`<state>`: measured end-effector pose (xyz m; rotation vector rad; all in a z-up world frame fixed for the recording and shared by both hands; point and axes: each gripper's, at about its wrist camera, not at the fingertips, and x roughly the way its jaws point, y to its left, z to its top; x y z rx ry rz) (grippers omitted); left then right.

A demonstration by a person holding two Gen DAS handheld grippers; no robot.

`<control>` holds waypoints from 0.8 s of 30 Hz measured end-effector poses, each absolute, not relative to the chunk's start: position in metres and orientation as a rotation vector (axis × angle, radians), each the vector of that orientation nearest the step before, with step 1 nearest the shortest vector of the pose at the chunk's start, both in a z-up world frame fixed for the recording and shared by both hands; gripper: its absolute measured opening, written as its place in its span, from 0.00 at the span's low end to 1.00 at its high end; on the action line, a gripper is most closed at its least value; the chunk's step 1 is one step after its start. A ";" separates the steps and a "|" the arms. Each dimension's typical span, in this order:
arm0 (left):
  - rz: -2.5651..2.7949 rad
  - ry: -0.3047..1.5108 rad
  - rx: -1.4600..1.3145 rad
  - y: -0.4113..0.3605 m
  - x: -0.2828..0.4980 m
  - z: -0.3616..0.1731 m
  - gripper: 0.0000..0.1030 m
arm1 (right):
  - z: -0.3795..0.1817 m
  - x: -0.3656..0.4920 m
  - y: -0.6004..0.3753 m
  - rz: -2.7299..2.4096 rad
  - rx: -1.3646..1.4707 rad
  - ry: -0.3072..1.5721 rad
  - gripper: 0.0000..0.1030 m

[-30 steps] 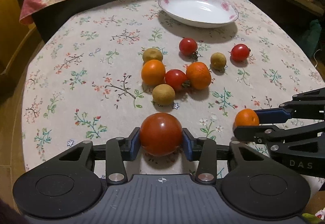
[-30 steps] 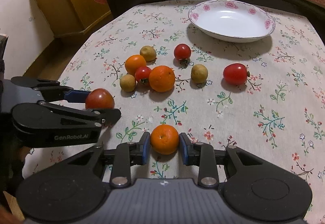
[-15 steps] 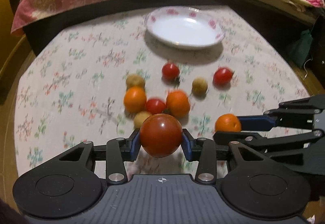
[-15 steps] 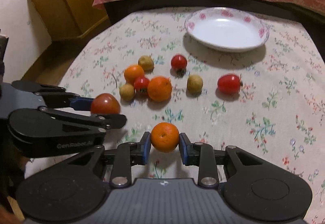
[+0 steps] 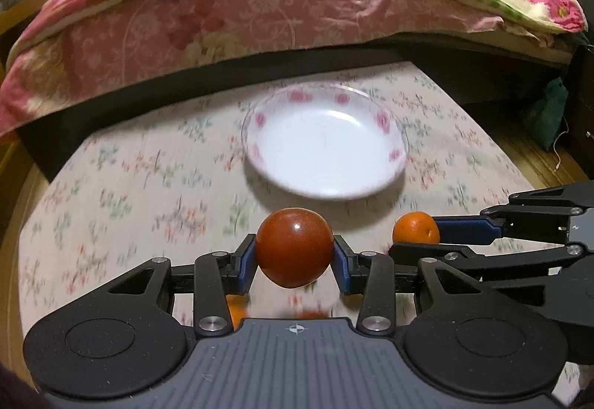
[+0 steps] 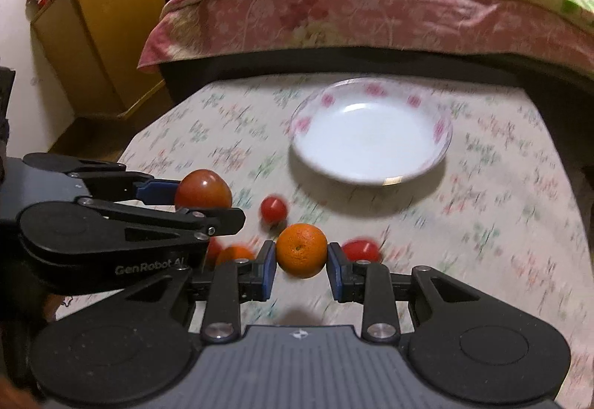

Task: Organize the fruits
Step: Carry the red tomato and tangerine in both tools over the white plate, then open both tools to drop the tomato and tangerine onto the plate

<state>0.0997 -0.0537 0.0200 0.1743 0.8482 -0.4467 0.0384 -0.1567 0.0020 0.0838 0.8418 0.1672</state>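
We carry two fruits — left gripper clamped on the tomato, right gripper on the orange — with the plate at one o'clock, empty, nearer the right.

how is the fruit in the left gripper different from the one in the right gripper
The left gripper holds a smooth, glossy dark-red tomato; the right gripper holds a dimpled matte orange tangerine. The tomato looks larger, so the left jaws stand wider. Both are round and clamped above the floral tablecloth.
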 end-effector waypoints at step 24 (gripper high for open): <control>-0.423 0.867 0.213 -0.092 0.178 -0.008 0.47 | -0.027 0.136 -0.210 0.097 0.089 0.824 0.29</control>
